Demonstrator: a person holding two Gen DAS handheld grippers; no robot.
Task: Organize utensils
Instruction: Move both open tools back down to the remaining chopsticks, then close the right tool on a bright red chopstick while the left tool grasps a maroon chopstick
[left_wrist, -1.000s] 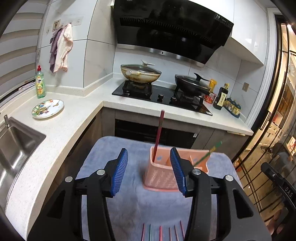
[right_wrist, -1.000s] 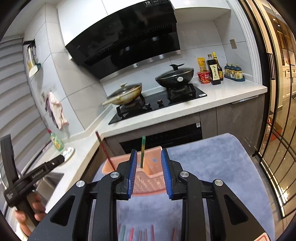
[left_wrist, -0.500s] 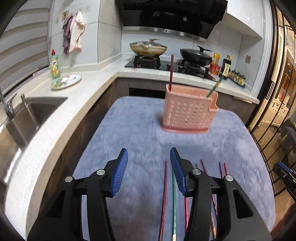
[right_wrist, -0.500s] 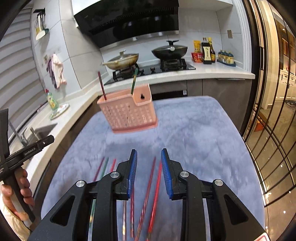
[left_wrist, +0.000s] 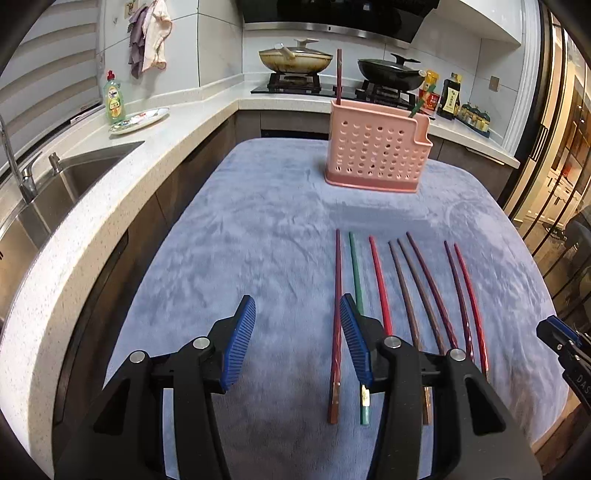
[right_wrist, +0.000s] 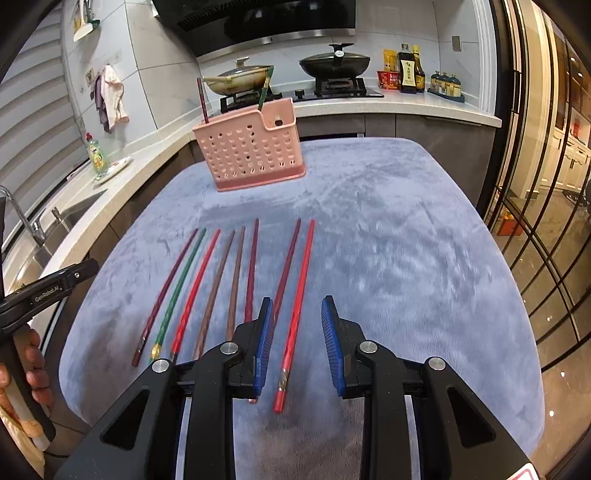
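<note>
Left wrist view: the left gripper (left_wrist: 297, 334) hangs part-open and empty over bare blue cloth (left_wrist: 229, 258); chopsticks (left_wrist: 380, 280) lie at three o'clock.

Right wrist view: the right gripper (right_wrist: 297, 341), narrowly apart, straddles a red chopstick (right_wrist: 297, 314); the pink basket (right_wrist: 251, 146) at eleven o'clock holds two chopsticks.

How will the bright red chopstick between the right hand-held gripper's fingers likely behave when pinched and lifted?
The bright red chopstick looks thin and rigid, so probably light and stiff. Its glossy, twisted shaft may slip or swivel between the pads. Lying flat on the plush blue cloth, it probably won't roll, but sits low to pinch.
</note>
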